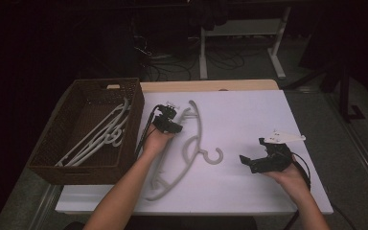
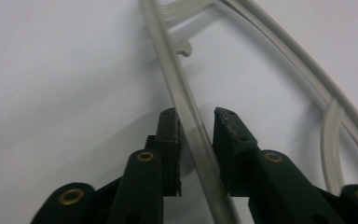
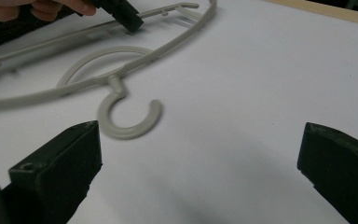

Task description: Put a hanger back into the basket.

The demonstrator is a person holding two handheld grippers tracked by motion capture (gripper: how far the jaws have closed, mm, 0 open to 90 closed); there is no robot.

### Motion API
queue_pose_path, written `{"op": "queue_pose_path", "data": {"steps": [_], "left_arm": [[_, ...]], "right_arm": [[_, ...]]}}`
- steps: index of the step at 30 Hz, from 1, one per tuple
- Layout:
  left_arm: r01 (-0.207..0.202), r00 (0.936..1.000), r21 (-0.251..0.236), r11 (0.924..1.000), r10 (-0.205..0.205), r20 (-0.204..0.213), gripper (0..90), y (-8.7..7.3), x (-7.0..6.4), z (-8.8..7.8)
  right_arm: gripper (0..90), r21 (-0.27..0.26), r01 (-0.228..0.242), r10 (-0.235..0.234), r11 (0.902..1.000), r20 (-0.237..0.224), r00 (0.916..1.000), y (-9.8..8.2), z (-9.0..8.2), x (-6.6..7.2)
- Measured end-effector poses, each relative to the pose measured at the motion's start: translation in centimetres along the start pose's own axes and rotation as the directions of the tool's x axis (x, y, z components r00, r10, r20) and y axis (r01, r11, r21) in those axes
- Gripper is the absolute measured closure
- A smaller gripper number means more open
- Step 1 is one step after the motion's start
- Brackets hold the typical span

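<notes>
Hanger (image 1: pixel 191 143) flat on table (image 1: pixel 249 115), just right of basket (image 1: pixel 88 129) | left hand-held gripper (image 2: pixel 196 122) straddles its bar, jaws not yet clamped | right hand-held gripper (image 3: pixel 200 154) agape, empty | we judge: clamp squarely before lifting.

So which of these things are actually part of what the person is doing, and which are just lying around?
In use, as far as I can judge:
- left tool, jaws either side of the hanger's bar
- grey hanger on the white table
- right tool, open, aimed at the hook
- wicker basket, already holding hangers

Lying about:
- cables on the floor
- white desk frame behind
</notes>
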State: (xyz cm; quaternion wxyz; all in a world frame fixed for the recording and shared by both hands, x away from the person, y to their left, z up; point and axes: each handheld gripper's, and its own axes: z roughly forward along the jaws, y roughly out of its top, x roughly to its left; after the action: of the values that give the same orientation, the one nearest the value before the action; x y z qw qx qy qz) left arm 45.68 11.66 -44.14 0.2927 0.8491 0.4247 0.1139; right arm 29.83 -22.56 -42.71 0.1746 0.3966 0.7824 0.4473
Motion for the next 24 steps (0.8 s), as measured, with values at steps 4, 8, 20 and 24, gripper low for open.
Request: {"op": "queue_pose_path", "data": {"steps": [4, 8, 20, 24], "left_arm": [[-0.014, 0.9994, 0.011, 0.9998, 0.014, 0.033, 79.8, 0.9, -0.8, 0.6], [-0.049, 0.9948, 0.006, 0.9988, 0.048, 0.09, 81.0, 1.9, -2.3, 1.2], [-0.238, 0.9437, -0.012, 0.9712, 0.234, 0.233, 81.0, 4.4, -9.1, 3.6], [-0.265, 0.9341, -0.006, 0.9642, 0.258, 0.246, 80.7, 4.2, -10.4, 4.4]], "right_arm": [[0.0, -0.005, -0.002, 0.002, 1.0, 0.0, 1.0, 0.0, -0.1, -0.1], [0.0, -0.004, -0.002, 0.002, 1.0, -0.001, 1.0, 0.0, -0.1, -0.1], [0.0, -0.006, -0.002, 0.002, 1.0, -0.003, 1.0, 0.0, -0.2, 0.0], [0.0, -0.01, -0.004, 0.004, 0.9999, -0.003, 1.0, 0.0, -0.2, -0.1]]}}
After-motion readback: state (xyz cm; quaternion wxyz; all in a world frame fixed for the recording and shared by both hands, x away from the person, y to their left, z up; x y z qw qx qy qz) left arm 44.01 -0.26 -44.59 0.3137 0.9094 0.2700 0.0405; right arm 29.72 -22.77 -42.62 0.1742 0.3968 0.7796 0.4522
